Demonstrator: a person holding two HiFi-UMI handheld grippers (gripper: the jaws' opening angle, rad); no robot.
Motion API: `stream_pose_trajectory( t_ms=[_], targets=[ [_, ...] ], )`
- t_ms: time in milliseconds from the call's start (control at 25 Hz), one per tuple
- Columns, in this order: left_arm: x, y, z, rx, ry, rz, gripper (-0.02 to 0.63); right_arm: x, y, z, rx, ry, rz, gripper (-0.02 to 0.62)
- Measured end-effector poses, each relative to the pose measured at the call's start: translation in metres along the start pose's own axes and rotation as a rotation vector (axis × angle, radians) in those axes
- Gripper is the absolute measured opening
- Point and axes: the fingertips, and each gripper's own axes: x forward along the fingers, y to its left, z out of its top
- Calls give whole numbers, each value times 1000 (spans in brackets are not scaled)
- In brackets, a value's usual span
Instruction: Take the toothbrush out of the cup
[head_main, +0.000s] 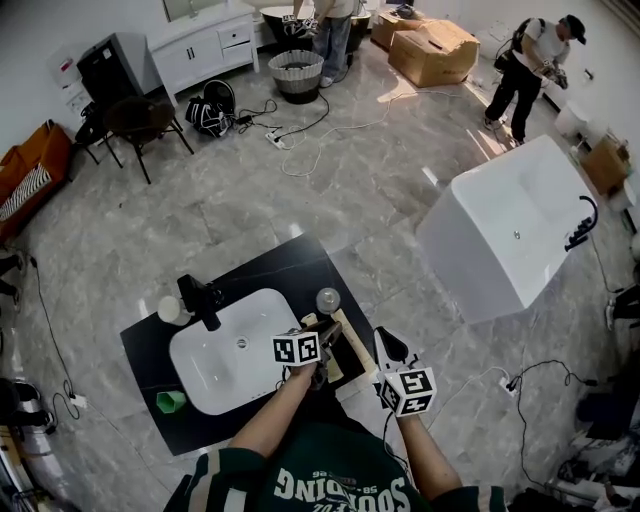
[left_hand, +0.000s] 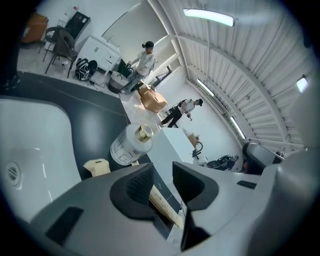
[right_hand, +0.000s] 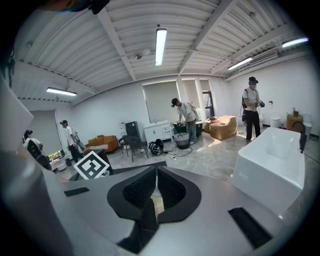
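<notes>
black counter (head_main: 300, 262) with a white sink (head_main: 215, 365) filled the lower head view. the toothbrush (head_main: 352, 340), a pale wooden strip, lay slantwise over the counter's right side, spanning from the left gripper (head_main: 322, 350) to the right gripper (head_main: 388, 348). no cup surrounded it. a green cup (head_main: 170, 401) sat at the sink's near left corner, well apart. a bottle (head_main: 327, 299) stood just beyond the left gripper.

in the left gripper view the jaws stood released, with a clear gap between the pads. the toothbrush (left_hand: 162, 204) passed below and between them without being pressed. the bottle (left_hand: 127, 145) was near, just ahead and to the left.

in the right gripper view the jaws were clenched on the toothbrush (right_hand: 158, 204). only a thin pale sliver showed between the pads.

judged state: extraction looked done or nearly done, with the load carried by the right gripper alone.

hazards from here:
- pivot or slip. cause: a narrow hold on a thin, smooth handle, with the long end unsupported.
- dislodging. cause: the left jaws straddled the handle, so a sideways withdrawal could lever it out of the right grip.
- bottle knocked over. cause: its closeness to the left gripper.
- drop into the sink. cause: a release too close to the basin.
</notes>
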Motion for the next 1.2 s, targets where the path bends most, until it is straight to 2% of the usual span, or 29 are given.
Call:
stream_pose_trajectory(
  t_ms=[120,280,440,640,1000,1200],
  targets=[
    [-18,2,8,61,-51,34,45,8,14,3,-17,-1,44,41],
    [-49,5,27,154,-151,94,11,20,40,17,-50,-18,120,41],
    [-83,1,48,231,-250,133,11,33,67,24,-84,-19,195,41],
    [-132,9,58,307,-304,198,11,48,122,25,-119,-9,293,41],
    [-237,59,56,344,-383,327,11,80,235,16,-190,-10,434,41],
    [-285,81,57,352,-430,385,11,91,283,12,-214,2,495,41]
  ],
)
